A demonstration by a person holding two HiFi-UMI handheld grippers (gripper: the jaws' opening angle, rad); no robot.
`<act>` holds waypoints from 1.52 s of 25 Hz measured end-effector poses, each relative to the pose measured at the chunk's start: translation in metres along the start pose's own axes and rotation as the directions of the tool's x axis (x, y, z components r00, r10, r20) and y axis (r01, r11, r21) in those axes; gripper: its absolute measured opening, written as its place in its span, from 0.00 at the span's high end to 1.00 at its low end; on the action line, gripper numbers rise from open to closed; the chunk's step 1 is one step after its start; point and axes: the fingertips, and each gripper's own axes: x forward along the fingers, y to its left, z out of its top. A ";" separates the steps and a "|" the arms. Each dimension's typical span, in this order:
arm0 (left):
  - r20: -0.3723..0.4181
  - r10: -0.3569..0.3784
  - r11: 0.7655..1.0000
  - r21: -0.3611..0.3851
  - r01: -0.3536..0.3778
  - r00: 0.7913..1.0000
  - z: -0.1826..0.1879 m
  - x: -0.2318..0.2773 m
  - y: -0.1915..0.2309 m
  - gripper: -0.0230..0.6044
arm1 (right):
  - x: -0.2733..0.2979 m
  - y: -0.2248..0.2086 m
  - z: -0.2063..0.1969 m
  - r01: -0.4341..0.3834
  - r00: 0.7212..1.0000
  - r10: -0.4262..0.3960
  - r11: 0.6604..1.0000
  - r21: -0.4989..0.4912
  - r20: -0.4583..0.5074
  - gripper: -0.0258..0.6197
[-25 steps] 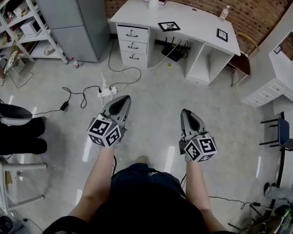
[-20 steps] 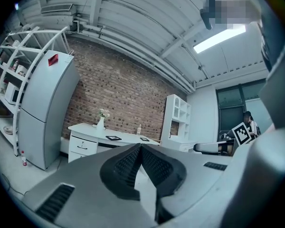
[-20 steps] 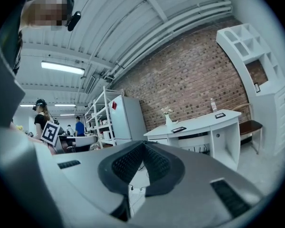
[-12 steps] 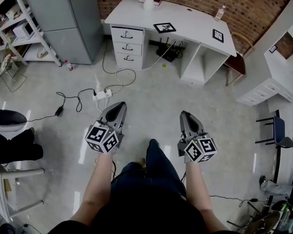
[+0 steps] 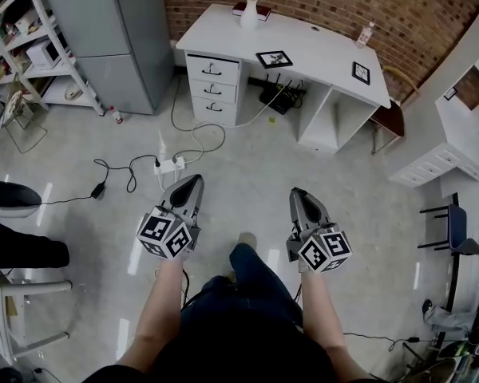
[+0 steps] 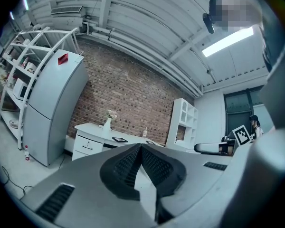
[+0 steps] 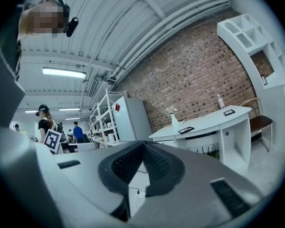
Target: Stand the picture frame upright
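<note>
Left gripper (image 5: pixel 194 181): lower left of centre in the head view, jaws pressed together, nothing between them, tips aimed up the picture towards the desk.
Right gripper (image 5: pixel 297 192): lower right of centre, level with the left one and apart from it, jaws likewise pressed together and empty.
Frame (image 5: pixel 274 58): lies flat on the desk top, upper centre of the head view, well apart from both grippers.
Second frame (image 5: pixel 361 72): also flat, nearer the desk's right end; which of the two the task means cannot be told.
Desk (image 5: pixel 319 48): white, against the brick wall along the top edge, with drawers (image 5: pixel 213 78) under its left end.
Vase (image 5: pixel 250 14): white, with flowers, upright at the desk's back edge, upper left of the frame.
Bottle (image 5: pixel 365 34): small, upright, at the desk's back right.
Fridge (image 5: pixel 112 38): grey, upper left, just beside the desk.
Power strip (image 5: pixel 169 165): on the floor just above the left gripper, cables running off it.
Person: forearms and legs fill the bottom centre.
</note>
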 end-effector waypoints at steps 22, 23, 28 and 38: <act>-0.022 -0.007 0.999 0.049 0.008 1.000 0.029 0.184 0.041 0.96 | 0.137 -0.129 0.046 -0.030 0.999 0.031 0.998 -0.047 0.022 0.96; -0.022 -0.002 0.999 0.049 0.004 1.000 0.029 0.190 0.043 0.96 | 0.142 -0.134 0.048 -0.032 0.999 0.033 0.998 -0.048 0.021 0.96; -0.019 0.019 0.999 0.044 -0.019 1.000 0.025 0.218 0.051 0.96 | 0.161 -0.161 0.052 -0.044 0.999 0.045 0.998 -0.052 0.012 0.96; -0.021 0.042 0.999 0.022 -0.042 0.999 0.015 0.245 0.057 0.96 | 0.178 -0.190 0.051 -0.057 0.998 0.057 0.998 -0.038 -0.003 0.96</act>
